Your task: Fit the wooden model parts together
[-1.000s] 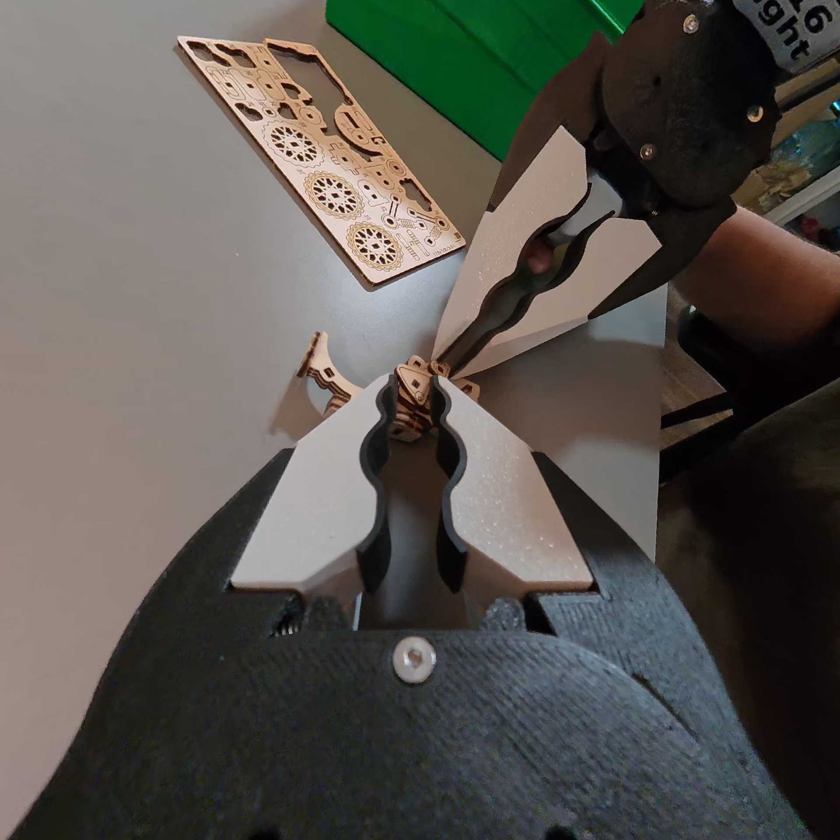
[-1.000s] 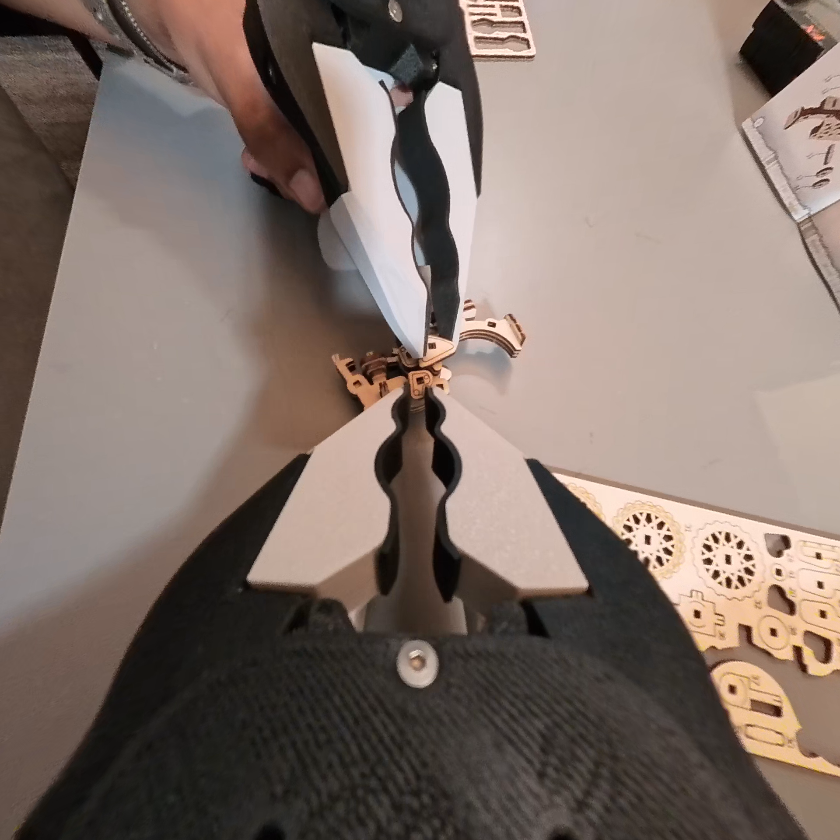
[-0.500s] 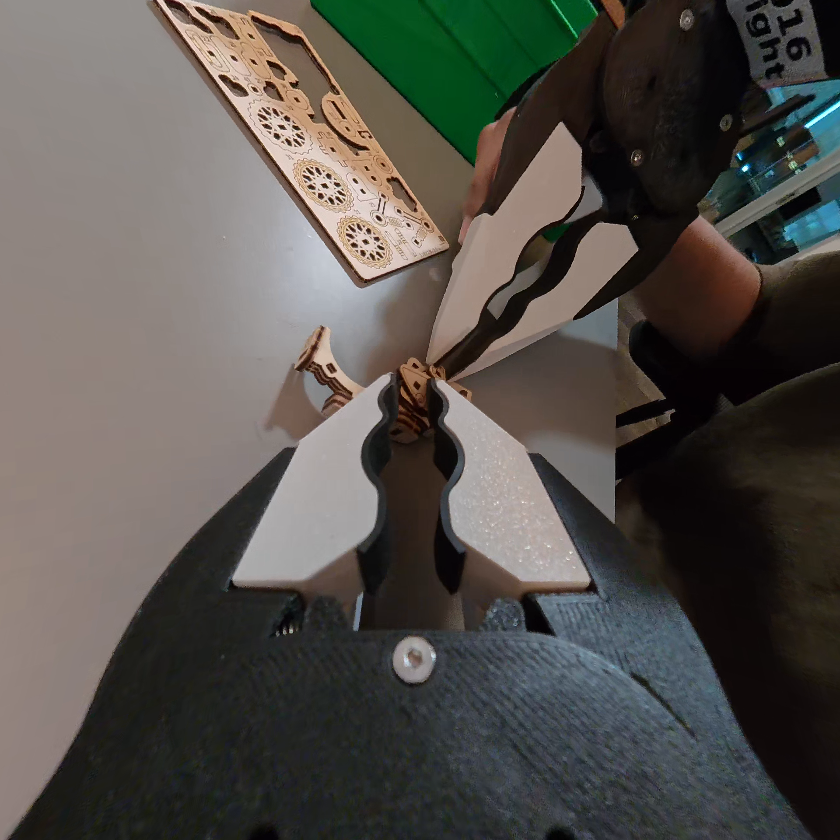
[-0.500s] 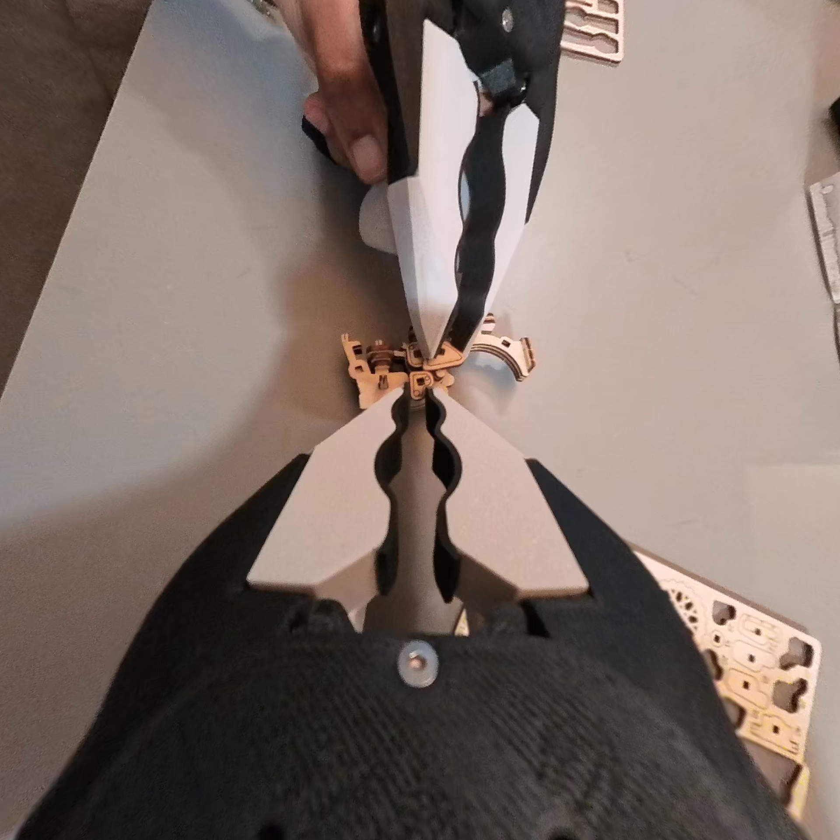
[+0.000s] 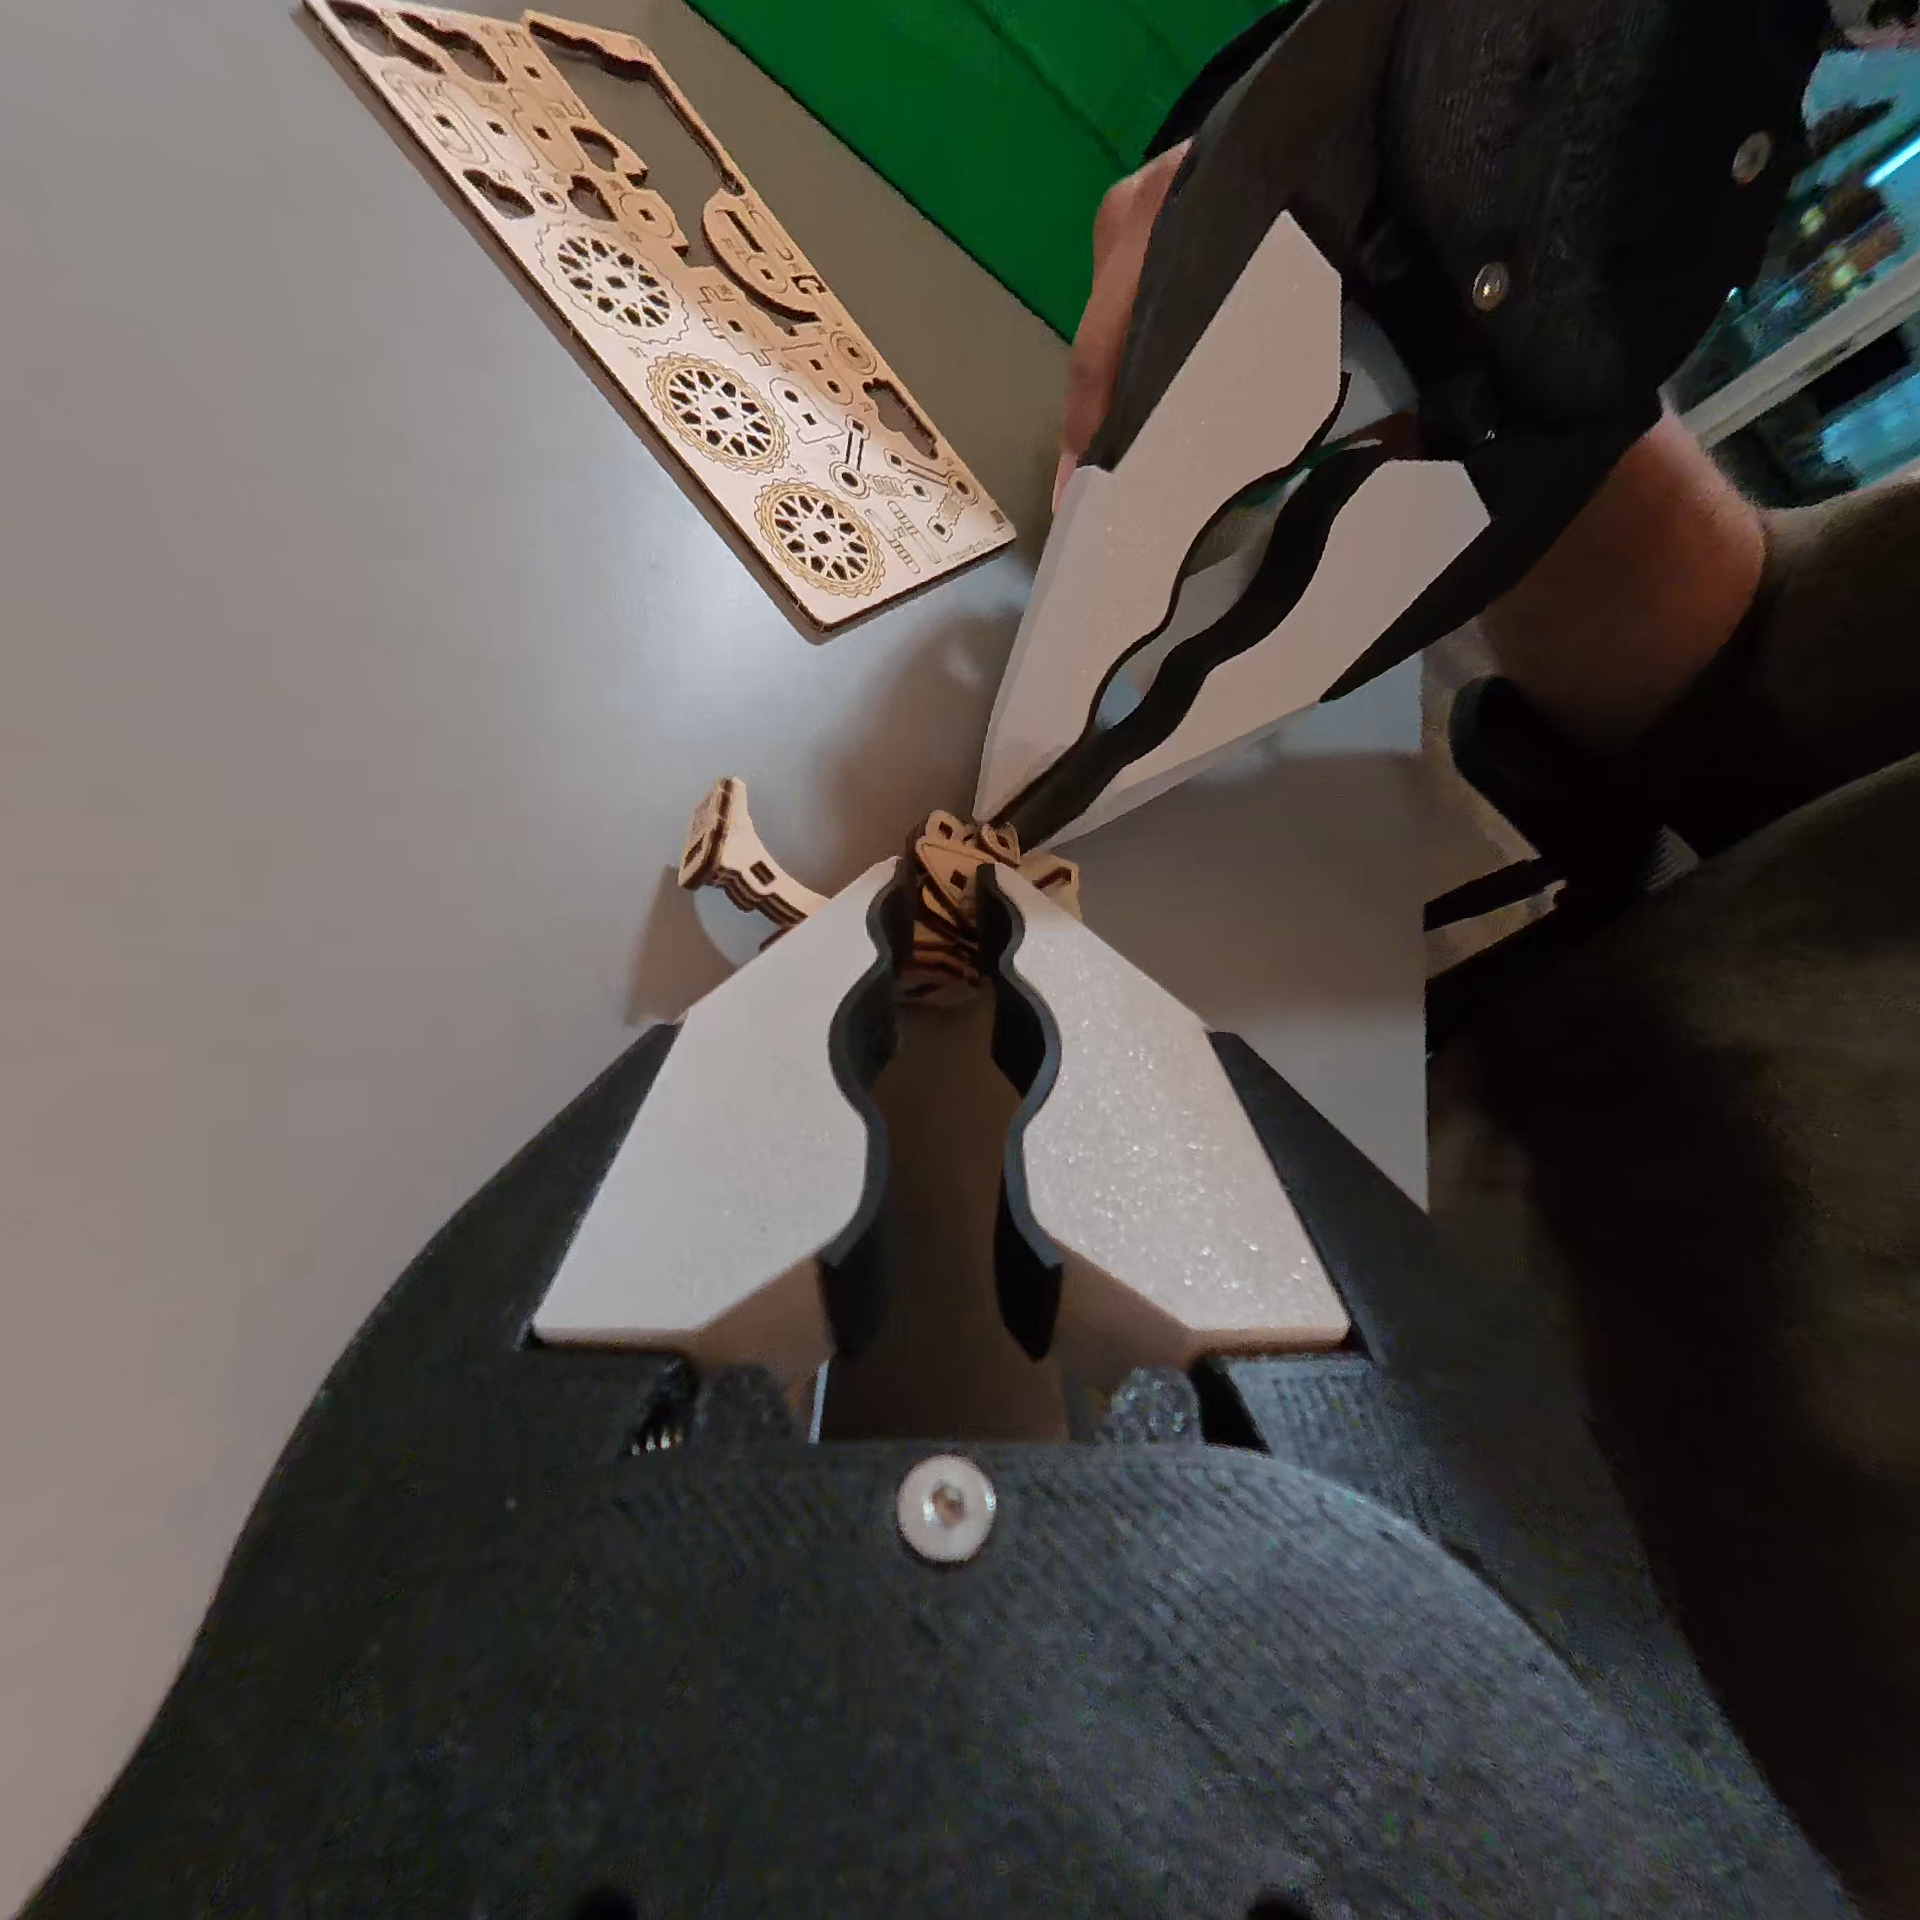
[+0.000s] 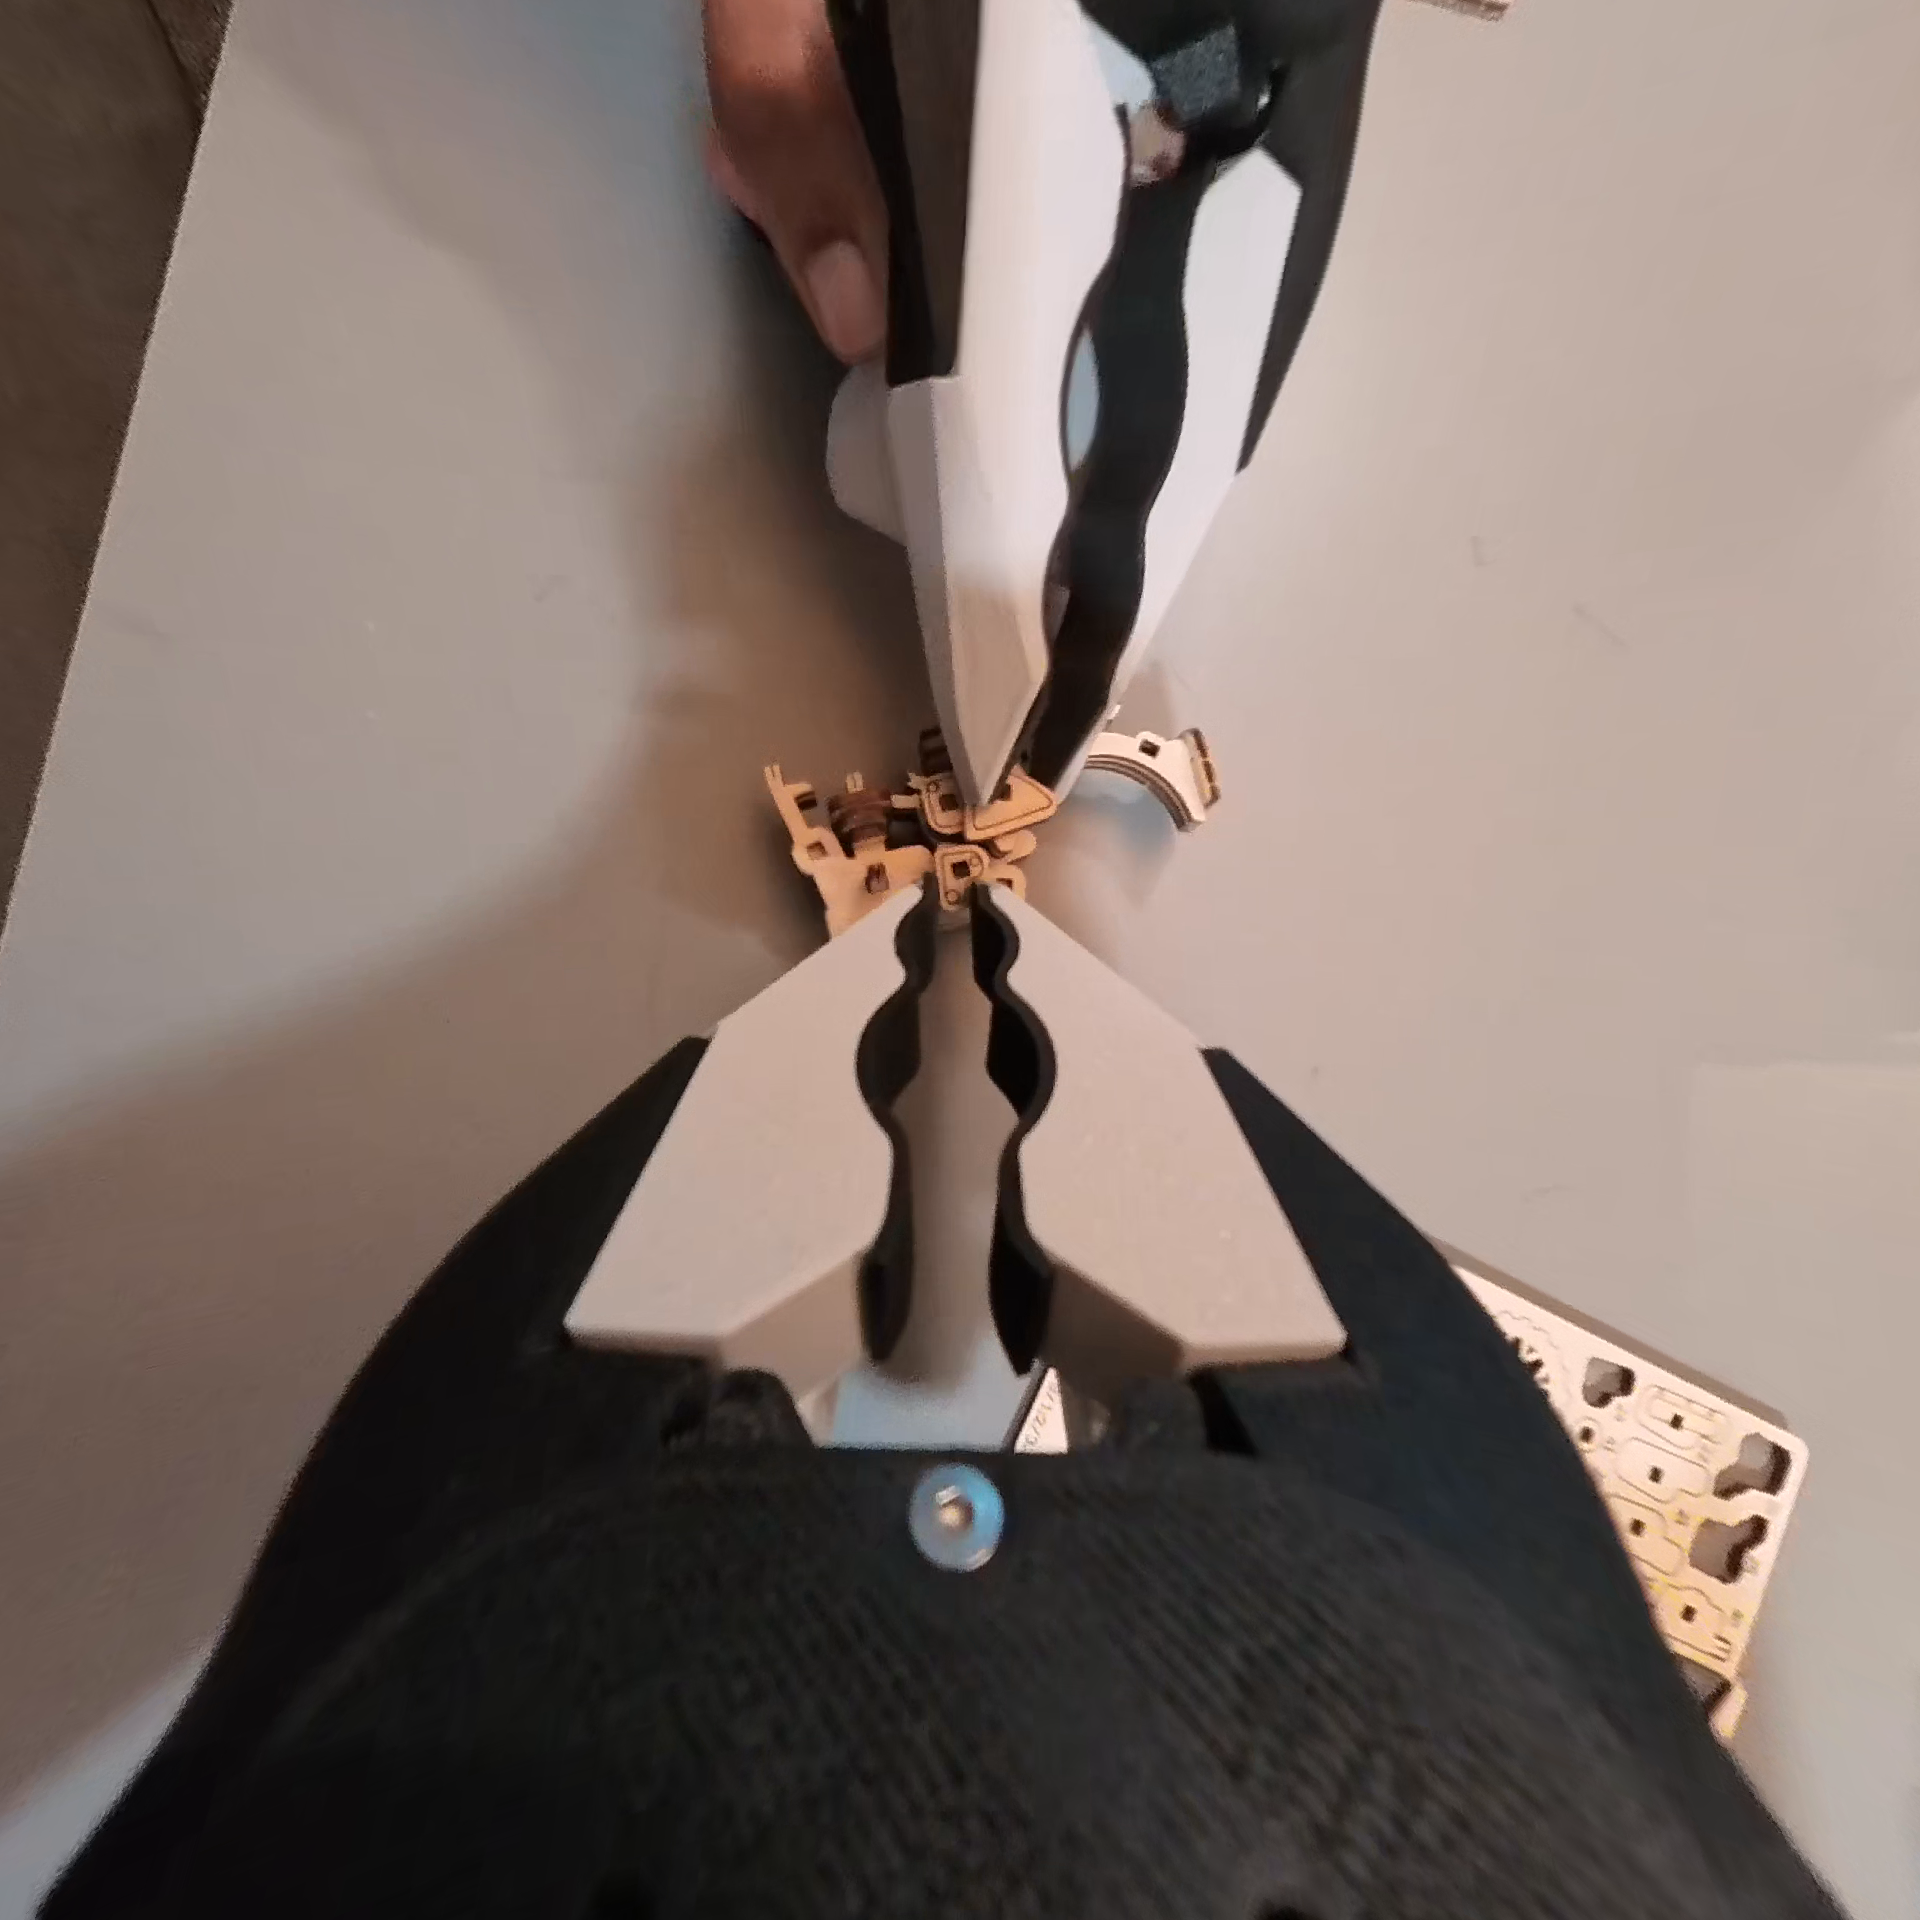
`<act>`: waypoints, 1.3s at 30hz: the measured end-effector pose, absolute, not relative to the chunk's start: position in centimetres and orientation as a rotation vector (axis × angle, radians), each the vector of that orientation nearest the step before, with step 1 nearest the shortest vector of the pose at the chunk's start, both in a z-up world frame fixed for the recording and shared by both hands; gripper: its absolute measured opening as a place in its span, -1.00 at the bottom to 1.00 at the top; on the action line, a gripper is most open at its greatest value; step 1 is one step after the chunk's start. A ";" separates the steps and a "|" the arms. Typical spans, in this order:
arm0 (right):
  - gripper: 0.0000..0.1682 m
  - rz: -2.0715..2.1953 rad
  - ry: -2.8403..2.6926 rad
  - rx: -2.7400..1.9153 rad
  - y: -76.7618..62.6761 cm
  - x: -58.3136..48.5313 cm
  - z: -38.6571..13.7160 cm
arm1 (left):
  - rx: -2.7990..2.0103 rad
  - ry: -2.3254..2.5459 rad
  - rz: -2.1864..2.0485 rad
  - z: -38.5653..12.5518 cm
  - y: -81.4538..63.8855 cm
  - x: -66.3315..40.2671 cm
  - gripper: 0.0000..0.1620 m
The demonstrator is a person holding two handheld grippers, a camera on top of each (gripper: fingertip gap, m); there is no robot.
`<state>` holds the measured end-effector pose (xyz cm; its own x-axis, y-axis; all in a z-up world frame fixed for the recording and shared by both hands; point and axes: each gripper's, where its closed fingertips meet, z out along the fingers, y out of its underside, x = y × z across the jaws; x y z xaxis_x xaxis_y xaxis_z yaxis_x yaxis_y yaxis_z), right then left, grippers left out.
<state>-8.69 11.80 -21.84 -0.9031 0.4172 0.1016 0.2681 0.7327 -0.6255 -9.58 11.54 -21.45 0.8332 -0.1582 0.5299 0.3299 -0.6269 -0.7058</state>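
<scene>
Two hand-held grippers meet over a grey table (image 5: 312,831): the left hand-held gripper (image 5: 940,883) and right hand-held gripper (image 6: 954,906) both clamp one wooden model (image 6: 883,831), beside one cut-out parts sheet (image 5: 665,291).

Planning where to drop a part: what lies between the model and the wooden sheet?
Only bare table, in the left wrist view, between model and sheet.

The left wrist view is taken from just behind the left gripper (image 5: 940,883), steeply downward and very near the grey table (image 5: 260,727), toward its edge by the green box (image 5: 966,135). The right wrist view is aimed from the opposite side, along the right gripper (image 6: 956,906). Shared by both are the wooden model assembly (image 5: 940,935) (image 6: 914,831), the opposing gripper and the perforated parts sheet (image 5: 675,301) (image 6: 1662,1475).
</scene>
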 end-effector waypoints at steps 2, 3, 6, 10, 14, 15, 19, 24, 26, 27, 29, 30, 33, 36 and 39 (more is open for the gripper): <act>-0.94 0.913 -2.701 -0.539 11.8 -8.7 -21.8 | -2.152 -0.079 -0.647 -21.5 11.4 -9.6 -0.82; -0.94 0.912 -2.700 -0.538 11.8 -8.7 -21.8 | -2.160 -0.054 -0.617 -21.5 11.3 -9.7 -0.81; -0.94 0.924 -2.698 -0.538 11.7 -8.7 -21.8 | -2.189 0.029 -0.560 -21.7 10.8 -9.5 -0.72; -0.94 0.930 -2.698 -0.536 11.7 -8.7 -21.8 | -2.155 0.108 -0.486 -21.1 10.7 -9.6 -0.69; -0.94 0.932 -2.697 -0.532 11.7 -8.7 -21.8 | -2.158 0.120 -0.447 -21.2 10.7 -9.8 -0.70; -0.94 0.931 -2.697 -0.530 11.7 -8.7 -21.8 | -2.166 0.123 -0.443 -21.3 10.7 -9.8 -0.71; -0.94 0.925 -2.695 -0.526 11.7 -8.7 -21.8 | -2.191 0.166 -0.403 -21.7 10.7 -9.5 -0.80; -0.94 0.922 -2.693 -0.522 11.7 -8.7 -21.8 | -2.191 0.180 -0.396 -21.7 10.7 -9.4 -0.85; -0.94 0.924 -2.692 -0.521 11.7 -8.7 -21.8 | -2.195 0.176 -0.408 -21.7 10.6 -9.5 -0.87; -0.94 0.924 -2.692 -0.521 11.7 -8.7 -21.8 | -2.195 0.173 -0.416 -21.7 10.6 -9.5 -0.87; -0.94 0.923 -2.692 -0.521 11.7 -8.7 -21.8 | -2.195 0.171 -0.426 -21.7 10.6 -9.5 -0.87; -0.94 0.923 -2.692 -0.520 11.7 -8.7 -21.8 | -2.195 0.170 -0.431 -21.7 10.6 -9.5 -0.87; -0.94 0.925 -2.691 -0.520 11.7 -8.7 -21.8 | -2.194 0.163 -0.452 -21.7 10.6 -9.5 -0.88; -0.94 0.930 -2.692 -0.526 11.7 -8.7 -21.8 | -2.193 0.154 -0.475 -21.7 10.6 -9.5 -0.88; -0.94 0.940 -2.692 -0.535 11.7 -8.7 -21.8 | -2.192 0.151 -0.473 -21.7 10.6 -9.5 -0.89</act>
